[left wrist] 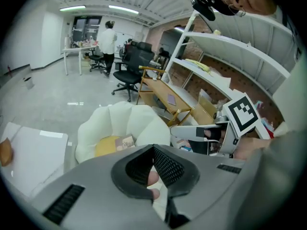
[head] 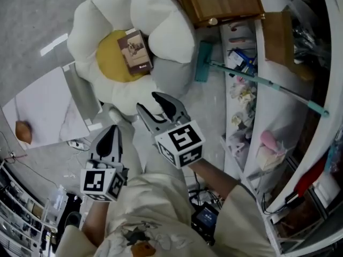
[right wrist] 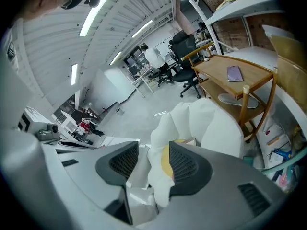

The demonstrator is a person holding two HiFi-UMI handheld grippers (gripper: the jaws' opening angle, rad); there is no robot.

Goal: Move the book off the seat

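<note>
A brown book (head: 135,51) lies flat on the yellow middle of a white flower-shaped seat (head: 166,31). My right gripper (head: 148,101) hangs just in front of the seat's near edge, open, with nothing between its fingers; it points toward the seat (right wrist: 211,123). My left gripper (head: 113,131) sits lower and further left, over the floor, its fingers together and shut on nothing. In the left gripper view the book (left wrist: 125,142) shows beyond the closed jaws on the seat (left wrist: 120,116). Neither gripper touches the book.
A wooden desk (head: 236,7) stands behind the seat to the right. A teal mop (head: 257,79) leans across white shelves (head: 241,98) on the right. A white board (head: 45,108) lies on the floor at the left. A person (left wrist: 106,37) stands far off among office chairs.
</note>
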